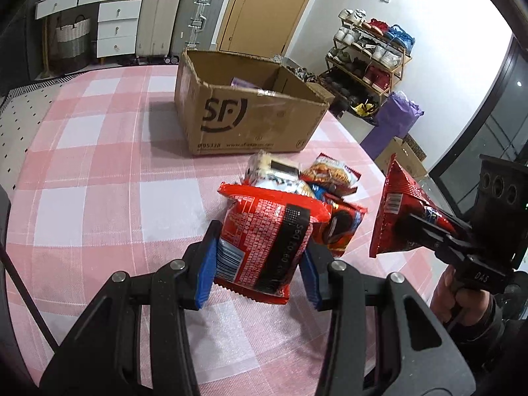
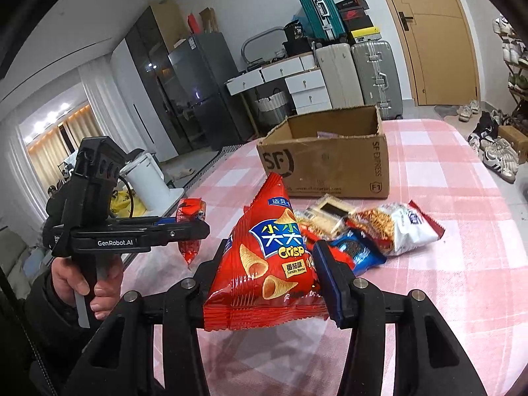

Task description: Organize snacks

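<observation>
My left gripper (image 1: 259, 257) is shut on a red snack bag (image 1: 264, 241) with a barcode, held above the pink checked tablecloth (image 1: 99, 171); the bag also shows in the right wrist view (image 2: 190, 227). My right gripper (image 2: 272, 270) is shut on a red Crisp chip bag (image 2: 270, 260), which also shows in the left wrist view (image 1: 396, 211). Behind them lies a pile of snacks: a white-and-orange noodle bag (image 2: 396, 227), a blue cookie pack (image 2: 356, 250) and a pale cracker pack (image 2: 330, 214). An open SF cardboard box (image 1: 250, 112) stands beyond the pile.
The box (image 2: 326, 161) holds something purple inside. Suitcases (image 2: 376, 76) and white drawers (image 2: 307, 89) stand behind the table. A shoe rack (image 1: 369, 56) and a purple roll (image 1: 392, 122) stand off the table's right side. A white appliance (image 2: 148, 181) is off its left.
</observation>
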Available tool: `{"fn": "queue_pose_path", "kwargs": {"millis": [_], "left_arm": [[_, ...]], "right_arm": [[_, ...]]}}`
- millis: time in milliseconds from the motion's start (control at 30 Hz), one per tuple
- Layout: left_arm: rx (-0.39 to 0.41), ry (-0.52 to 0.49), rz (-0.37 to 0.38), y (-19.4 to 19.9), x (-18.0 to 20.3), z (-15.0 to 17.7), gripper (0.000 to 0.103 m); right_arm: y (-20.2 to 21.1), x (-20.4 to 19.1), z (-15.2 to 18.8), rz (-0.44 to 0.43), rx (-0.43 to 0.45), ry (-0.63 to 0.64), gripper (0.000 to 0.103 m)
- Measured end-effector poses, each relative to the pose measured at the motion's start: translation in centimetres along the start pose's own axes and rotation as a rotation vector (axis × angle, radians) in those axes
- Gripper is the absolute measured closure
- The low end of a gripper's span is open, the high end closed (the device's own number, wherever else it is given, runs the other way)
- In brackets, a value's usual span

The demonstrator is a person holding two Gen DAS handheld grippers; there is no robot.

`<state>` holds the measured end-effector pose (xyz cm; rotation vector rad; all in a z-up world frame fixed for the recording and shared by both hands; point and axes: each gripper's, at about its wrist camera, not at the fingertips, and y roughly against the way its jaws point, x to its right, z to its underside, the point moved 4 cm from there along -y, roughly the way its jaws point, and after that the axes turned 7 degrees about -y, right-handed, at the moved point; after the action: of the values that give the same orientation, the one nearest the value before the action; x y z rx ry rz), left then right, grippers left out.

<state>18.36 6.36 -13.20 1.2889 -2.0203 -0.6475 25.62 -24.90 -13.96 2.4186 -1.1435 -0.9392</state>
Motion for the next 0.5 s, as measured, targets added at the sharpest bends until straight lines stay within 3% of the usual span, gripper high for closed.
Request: {"fn": "queue_pose_path", "kwargs": {"millis": [267,500], "left_arm": [[-0.006,0.02,-0.06,1.0,-0.4,-2.5,0.062],[0.013,0.036,-0.071,1.1,-0.7,-5.7,0.062]], "right_arm": [[0.4,-0.6,-2.4,-0.003,0.032,0.04,0.053],[-0.8,-1.4,-5.9,-0.026,0.041,0.073,0.053]]}}
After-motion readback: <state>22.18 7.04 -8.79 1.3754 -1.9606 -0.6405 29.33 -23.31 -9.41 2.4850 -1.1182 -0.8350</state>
